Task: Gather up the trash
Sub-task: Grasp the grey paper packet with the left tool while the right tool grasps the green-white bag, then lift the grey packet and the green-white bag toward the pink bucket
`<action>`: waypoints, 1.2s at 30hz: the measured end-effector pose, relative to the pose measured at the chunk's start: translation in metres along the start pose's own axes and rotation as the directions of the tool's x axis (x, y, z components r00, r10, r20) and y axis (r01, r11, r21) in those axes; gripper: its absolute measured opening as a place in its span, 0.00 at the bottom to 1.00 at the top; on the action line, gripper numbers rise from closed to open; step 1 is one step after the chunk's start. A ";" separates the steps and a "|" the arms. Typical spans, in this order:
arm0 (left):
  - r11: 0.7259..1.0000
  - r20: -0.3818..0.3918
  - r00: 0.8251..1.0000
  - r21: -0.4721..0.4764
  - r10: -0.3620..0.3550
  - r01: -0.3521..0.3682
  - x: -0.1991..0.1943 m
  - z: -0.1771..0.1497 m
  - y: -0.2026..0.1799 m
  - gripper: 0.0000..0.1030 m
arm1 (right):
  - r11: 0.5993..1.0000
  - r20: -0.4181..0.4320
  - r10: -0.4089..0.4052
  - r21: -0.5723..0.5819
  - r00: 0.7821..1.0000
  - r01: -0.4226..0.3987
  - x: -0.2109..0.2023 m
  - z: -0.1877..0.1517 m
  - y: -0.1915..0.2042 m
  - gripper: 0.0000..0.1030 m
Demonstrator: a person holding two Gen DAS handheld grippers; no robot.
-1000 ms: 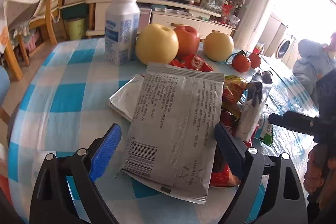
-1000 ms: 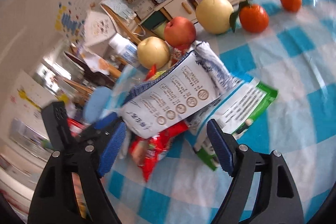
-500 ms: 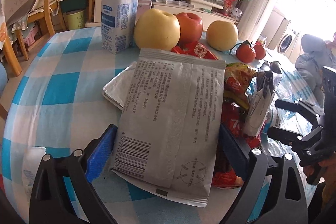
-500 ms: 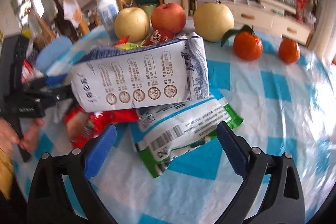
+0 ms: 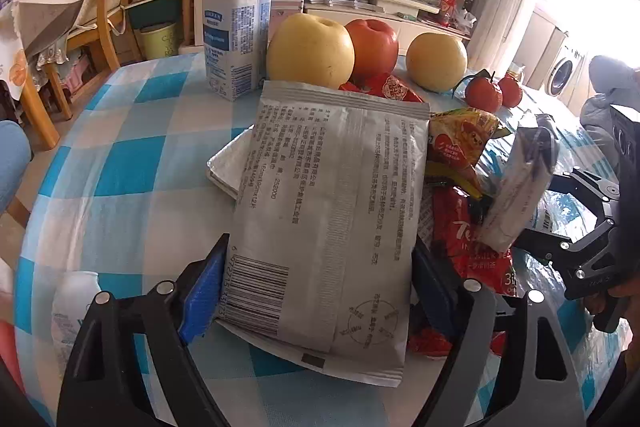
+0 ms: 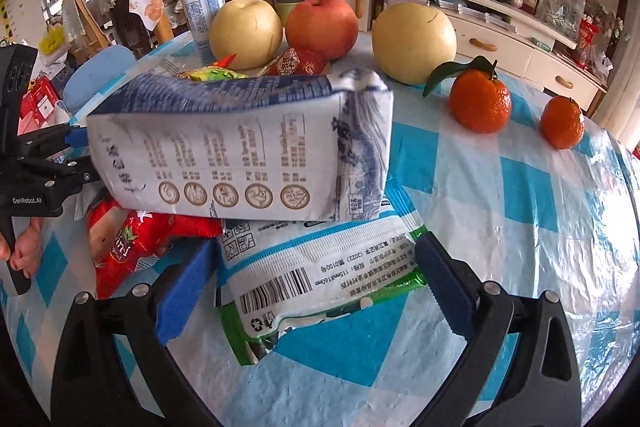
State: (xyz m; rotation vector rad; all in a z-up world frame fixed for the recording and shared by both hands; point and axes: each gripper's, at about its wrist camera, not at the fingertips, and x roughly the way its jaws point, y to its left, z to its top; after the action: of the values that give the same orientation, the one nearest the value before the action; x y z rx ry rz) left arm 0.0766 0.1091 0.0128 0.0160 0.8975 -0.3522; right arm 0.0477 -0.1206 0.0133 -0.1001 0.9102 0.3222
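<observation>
On the desk point(image 5: 120, 163), covered in a blue-and-white checked cloth, a heap of empty wrappers lies in front of a row of fruit. The left hand-held gripper point(image 5: 316, 291) straddles the near end of a silver foil packet point(image 5: 332, 219); its jaws are closing, the blue pads right at the packet's side edges, though whether they press it I cannot tell. The right hand-held gripper point(image 6: 316, 291) is opening wide around a green-edged white wrapper point(image 6: 320, 279), its pads clear of the wrapper. A blue-and-white printed bag point(image 6: 240, 147) lies across that wrapper, and a red tea sachet pack point(image 6: 132, 247) lies beside it. Behind stand two yellow pears point(image 6: 414, 43), a red apple point(image 6: 322, 27), two tangerines point(image 6: 480, 105) and a white plastic bottle point(image 5: 236, 27).
</observation>
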 end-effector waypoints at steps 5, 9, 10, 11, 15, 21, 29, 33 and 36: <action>1.000 0.001 1.000 -0.015 0.019 -0.019 -0.004 -0.003 0.001 0.78 | 1.000 -0.006 -0.023 -0.019 1.000 0.022 0.000 -0.001 0.003 0.91; 0.999 0.005 1.000 -0.036 0.020 -0.020 -0.009 -0.006 0.003 0.77 | 0.999 0.004 -0.036 -0.026 0.999 0.036 -0.003 -0.004 0.004 0.80; 0.999 0.008 1.000 -0.041 0.017 -0.017 -0.011 -0.007 0.003 0.77 | 0.999 0.005 -0.038 -0.025 0.999 0.038 -0.004 -0.005 0.003 0.78; 0.999 0.016 1.000 -0.045 0.014 -0.013 -0.015 -0.009 0.003 0.77 | 0.999 0.007 -0.044 -0.025 0.999 0.044 -0.004 -0.005 0.003 0.77; 0.999 0.045 0.999 -0.054 0.012 -0.009 -0.031 -0.015 0.001 0.77 | 0.998 0.014 -0.053 -0.016 0.999 0.053 -0.007 -0.010 0.003 0.74; 0.997 0.070 0.997 -0.071 0.017 -0.012 -0.053 -0.028 -0.001 0.77 | 0.996 0.026 -0.084 0.019 0.996 0.083 -0.017 -0.023 0.004 0.72; 0.997 0.097 0.995 -0.082 0.000 0.008 -0.084 -0.051 -0.009 0.77 | 0.990 0.038 -0.089 0.110 0.995 0.084 -0.037 -0.045 0.004 0.72; 0.997 0.116 0.993 -0.073 -0.010 0.019 -0.101 -0.061 -0.013 0.77 | 0.985 0.036 -0.088 0.155 0.996 0.081 -0.047 -0.057 0.010 0.72; 0.997 0.128 0.991 -0.072 -0.022 0.031 -0.112 -0.067 -0.014 0.77 | 0.980 0.034 -0.080 0.183 0.996 0.072 -0.054 -0.068 0.018 0.72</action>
State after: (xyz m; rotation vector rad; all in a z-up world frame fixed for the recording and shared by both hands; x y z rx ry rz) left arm -0.0425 0.1394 0.0580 -0.0858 0.7842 -0.3409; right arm -0.0406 -0.1312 0.0154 0.0398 0.8889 0.1685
